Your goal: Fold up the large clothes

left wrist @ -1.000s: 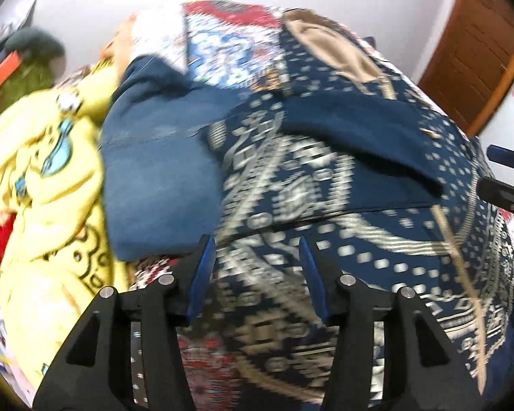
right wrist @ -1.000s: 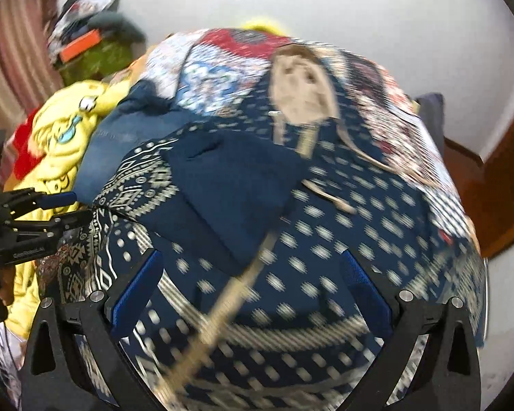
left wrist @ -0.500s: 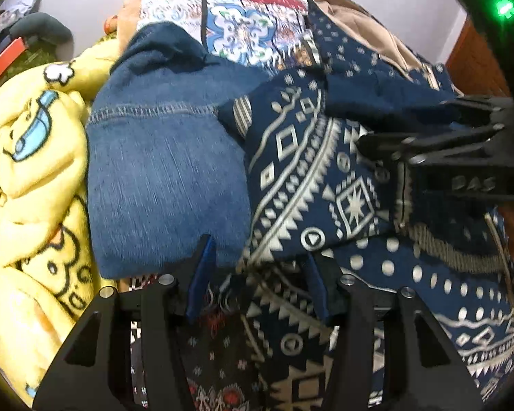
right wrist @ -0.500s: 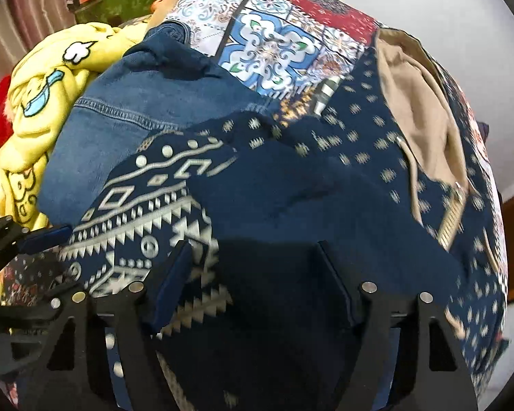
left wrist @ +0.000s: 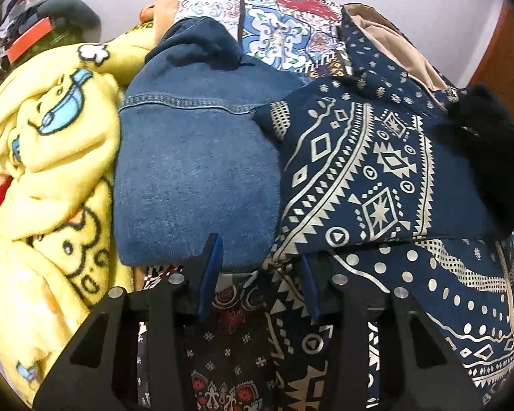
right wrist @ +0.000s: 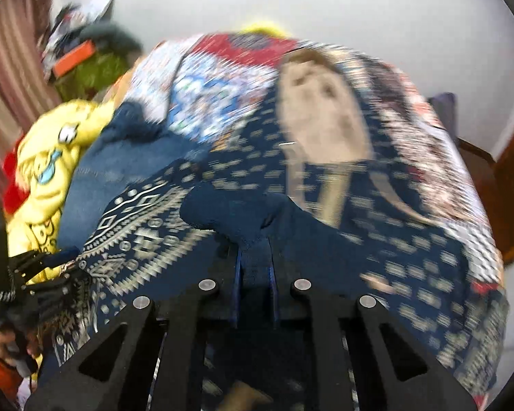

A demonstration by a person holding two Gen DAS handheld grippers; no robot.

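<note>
Right wrist view: right gripper (right wrist: 254, 275) has just pinched a navy fold of the patterned garment (left wrist: 370, 185).
Left gripper (left wrist: 258, 274), jaws closing but still apart over its hem, beside folded jeans (left wrist: 195, 178); the garment's length runs away toward the wall.

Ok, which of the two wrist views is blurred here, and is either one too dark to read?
Left wrist view: sharp, evenly lit; the navy patterned garment and blue towel read clearly, with fisheye bending at the edges. Right wrist view: smeared by motion blur, though the right gripper stays crisp; bright enough.
</note>
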